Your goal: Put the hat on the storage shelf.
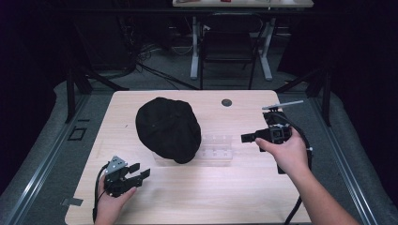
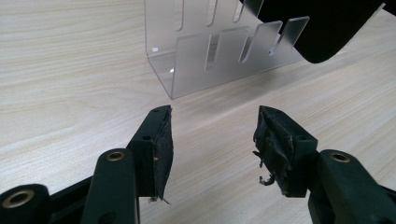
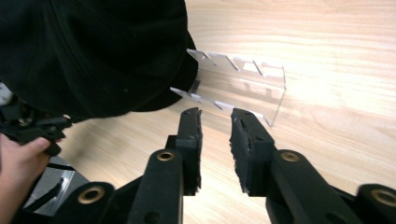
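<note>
Close up, the left gripper [image 2: 212, 140] has its jaws spread wide with nothing between them, only bare pale wood of the table [image 2: 70, 70]. Its pads [image 2: 275, 144] look frayed, with torn bits hanging at the edges, a detail the high view is too far off to give. Just ahead of the jaws stands a clear acrylic rack [image 2: 219, 56] with slots cut in its upper edge, and beyond the right jaw a black cap [image 2: 327, 28] rests on the rack's far end, cut off by the frame.

The right gripper [image 3: 215, 140] holds its jaws to a narrow gap, also with nothing in it. Ahead of the tips is the same rack from its other side, and ahead and to the left of the jaws the cap covers one end of it. Past the left jaw, low down, a hand and dark gripper parts are partly cut off and hard to make out.

From above, the cap sits near the table's middle, draped over the rack's left end; the left gripper lies near the front edge, the right gripper beside the rack's other end. No writing or label can be read on the cap or rack.
</note>
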`<move>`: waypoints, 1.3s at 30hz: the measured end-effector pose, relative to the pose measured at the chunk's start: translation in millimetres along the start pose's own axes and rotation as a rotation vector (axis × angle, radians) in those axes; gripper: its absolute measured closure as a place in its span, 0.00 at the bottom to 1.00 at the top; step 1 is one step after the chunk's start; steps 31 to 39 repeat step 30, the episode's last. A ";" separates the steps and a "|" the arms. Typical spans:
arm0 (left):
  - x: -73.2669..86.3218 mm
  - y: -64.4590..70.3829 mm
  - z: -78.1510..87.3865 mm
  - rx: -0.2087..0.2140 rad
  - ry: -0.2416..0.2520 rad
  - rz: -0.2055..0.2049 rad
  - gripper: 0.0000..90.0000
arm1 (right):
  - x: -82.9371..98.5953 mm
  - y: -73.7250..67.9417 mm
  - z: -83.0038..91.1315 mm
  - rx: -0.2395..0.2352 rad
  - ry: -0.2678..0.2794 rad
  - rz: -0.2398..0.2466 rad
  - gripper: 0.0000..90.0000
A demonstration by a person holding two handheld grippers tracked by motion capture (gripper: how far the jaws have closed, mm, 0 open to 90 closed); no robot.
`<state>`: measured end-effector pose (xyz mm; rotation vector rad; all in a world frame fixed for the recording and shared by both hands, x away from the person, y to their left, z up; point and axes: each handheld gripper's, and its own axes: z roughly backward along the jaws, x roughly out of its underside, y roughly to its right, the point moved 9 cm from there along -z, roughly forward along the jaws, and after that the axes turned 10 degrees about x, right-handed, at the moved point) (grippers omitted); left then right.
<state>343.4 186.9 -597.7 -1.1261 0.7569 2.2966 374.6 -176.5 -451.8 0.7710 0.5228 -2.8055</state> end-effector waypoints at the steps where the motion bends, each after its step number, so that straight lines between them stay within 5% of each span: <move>1: 0.2 -0.5 0.1 -0.002 0.000 0.000 0.52 | 0.0 0.0 0.0 0.000 0.000 0.000 0.78; 8: 2.9 -6.2 1.0 -0.013 -0.004 0.011 0.52 | 31.5 11.3 -14.8 -0.022 0.053 0.011 0.60; 16: 4.0 -6.0 -1.4 -0.012 -0.010 0.009 0.52 | 62.1 30.9 -41.2 0.082 0.100 0.061 0.50; 28: 3.7 -4.5 -2.0 -0.021 -0.001 0.006 0.52 | 106.0 57.9 -69.3 0.198 0.172 0.116 0.53; 30: 3.1 -3.7 -2.2 -0.023 0.001 0.000 0.52 | 111.9 62.1 -72.3 0.201 0.213 0.095 0.53; 39: 3.1 -3.7 -2.2 -0.023 0.001 0.000 0.52 | 111.9 62.1 -72.3 0.201 0.213 0.095 0.53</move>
